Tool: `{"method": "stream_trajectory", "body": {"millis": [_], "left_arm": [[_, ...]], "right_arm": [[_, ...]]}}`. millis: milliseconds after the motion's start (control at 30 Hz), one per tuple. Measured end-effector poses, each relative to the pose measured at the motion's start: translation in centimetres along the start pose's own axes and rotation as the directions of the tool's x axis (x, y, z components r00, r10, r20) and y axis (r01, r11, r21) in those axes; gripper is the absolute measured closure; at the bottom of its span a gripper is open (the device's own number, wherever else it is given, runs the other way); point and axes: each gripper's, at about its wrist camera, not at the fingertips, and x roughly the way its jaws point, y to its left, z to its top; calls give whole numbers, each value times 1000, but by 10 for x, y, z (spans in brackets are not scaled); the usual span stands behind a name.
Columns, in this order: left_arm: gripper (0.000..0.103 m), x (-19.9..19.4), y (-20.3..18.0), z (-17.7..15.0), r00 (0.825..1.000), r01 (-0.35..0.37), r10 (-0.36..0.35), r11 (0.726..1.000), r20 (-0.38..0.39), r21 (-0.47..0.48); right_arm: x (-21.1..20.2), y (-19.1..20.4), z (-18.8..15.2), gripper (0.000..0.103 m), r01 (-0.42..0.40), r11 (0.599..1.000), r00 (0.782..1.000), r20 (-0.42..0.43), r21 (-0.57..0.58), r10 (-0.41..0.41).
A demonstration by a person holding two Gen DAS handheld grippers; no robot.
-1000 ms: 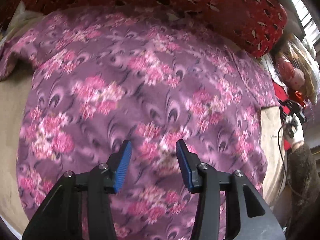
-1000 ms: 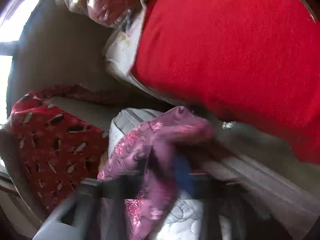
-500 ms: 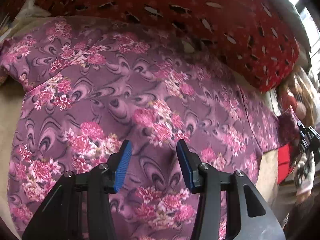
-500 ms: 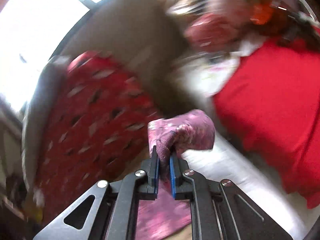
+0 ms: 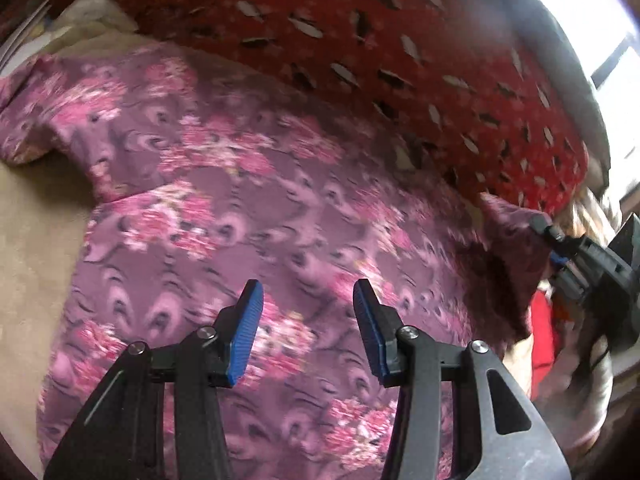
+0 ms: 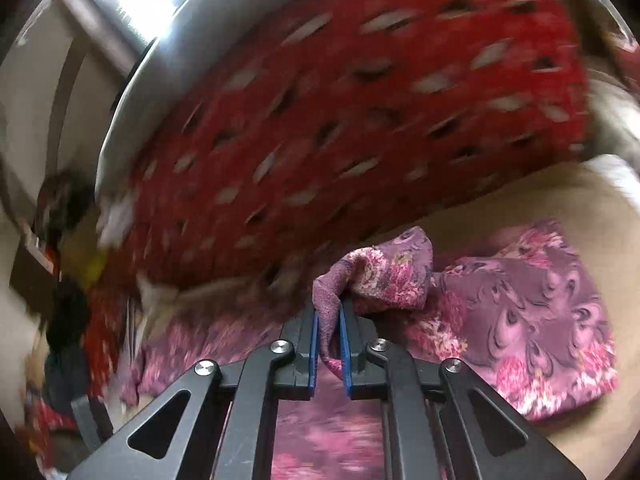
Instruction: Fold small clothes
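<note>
The purple floral-print fabric garment (image 5: 248, 208) lay spread flat on the beige bed surface (image 5: 36, 240), just near of the red patterned cushion (image 5: 400, 60), presumably laid out for folding. The right tool (image 6: 329, 334) was clamped narrowly on a bunched corner of the garment, lifted so the edge could be carried over. The left tool (image 5: 308, 320) hovered above the middle of the cloth, fingers wide apart and holding nothing, likely ready to pin the fold.
</note>
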Motion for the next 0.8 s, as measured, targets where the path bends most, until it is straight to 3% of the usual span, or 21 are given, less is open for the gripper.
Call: {"method": "stream_trajectory", "body": {"millis": [200, 300, 333, 433, 533, 633, 800], "left_arm": [[58, 3, 29, 6, 996, 78, -81, 991, -23, -110], [58, 1, 33, 7, 990, 133, -138, 982, -23, -134], [58, 0, 33, 7, 988, 148, -152, 980, -21, -133], [43, 0, 27, 4, 982, 185, -188, 976, -23, -112], [37, 5, 14, 0, 978, 199, -203, 977, -40, -77], [36, 20, -3, 2, 978, 187, -192, 980, -85, -60], [34, 42, -38, 20, 994, 57, -54, 998, -94, 30]], "right_arm": [[64, 78, -44, 87, -98, 990, 987, -140, -98, 84], [95, 100, -76, 62, -106, 988, 962, -265, -112, 73], [102, 101, -85, 61, -103, 988, 952, -298, -114, 64], [99, 101, -110, 60, -100, 984, 935, -353, -144, 44], [65, 85, -122, 59, -86, 982, 955, -293, -169, 33], [22, 45, -124, 53, -30, 995, 979, -204, -99, 9], [-20, -11, -122, 53, 18, 1000, 989, -146, 0, -18]]}}
